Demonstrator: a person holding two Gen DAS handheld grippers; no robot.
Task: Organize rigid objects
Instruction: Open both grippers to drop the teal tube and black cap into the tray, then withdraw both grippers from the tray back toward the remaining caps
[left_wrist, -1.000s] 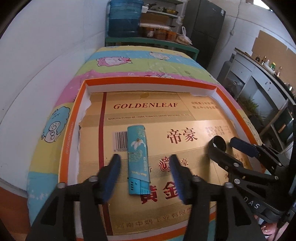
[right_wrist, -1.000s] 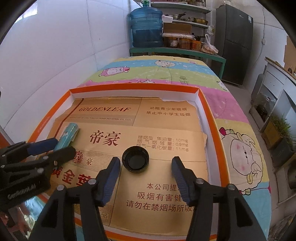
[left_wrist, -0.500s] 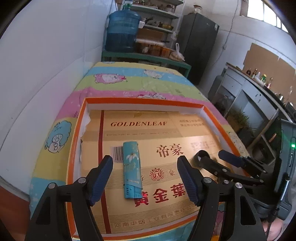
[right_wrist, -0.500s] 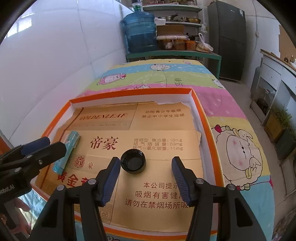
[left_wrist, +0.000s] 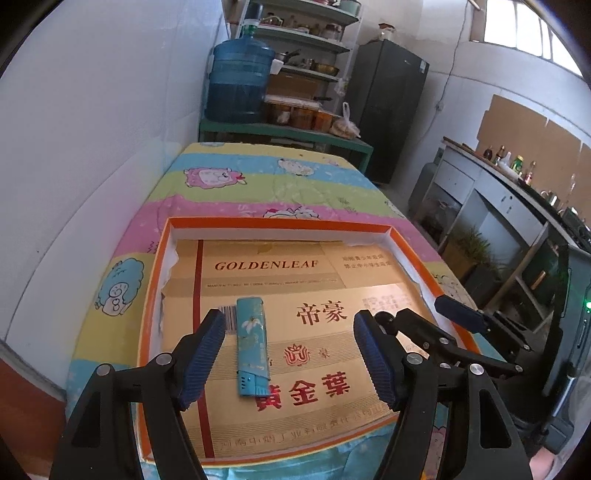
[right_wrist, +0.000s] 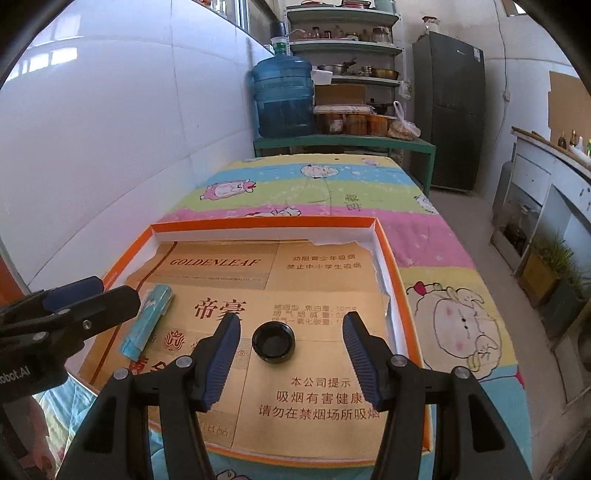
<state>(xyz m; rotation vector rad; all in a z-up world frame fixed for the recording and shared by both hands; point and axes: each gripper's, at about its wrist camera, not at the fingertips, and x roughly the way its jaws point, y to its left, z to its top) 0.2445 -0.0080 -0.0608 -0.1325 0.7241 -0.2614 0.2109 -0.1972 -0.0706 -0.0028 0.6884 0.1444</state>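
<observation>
A teal lighter (left_wrist: 252, 346) lies flat on gold cardboard inside a shallow orange-rimmed tray (left_wrist: 280, 223). My left gripper (left_wrist: 291, 360) is open and empty, raised above the lighter with a finger on each side. The lighter also shows in the right wrist view (right_wrist: 147, 318). A black round cap (right_wrist: 273, 340) sits open side up on the cardboard. My right gripper (right_wrist: 291, 356) is open and empty, raised above the cap, fingers on either side. The right gripper also shows at the right of the left wrist view (left_wrist: 436, 332), where it hides the cap.
The tray (right_wrist: 384, 240) sits on a table with a striped cartoon cloth (right_wrist: 325, 192), against a white wall on the left. A blue water jug (right_wrist: 282, 96) and shelves stand beyond the far end. A counter (left_wrist: 517, 192) runs along the right.
Both grippers have pulled up and back from the tray. The left gripper has opened wider around the lighter. Lighter and cap have not moved.
</observation>
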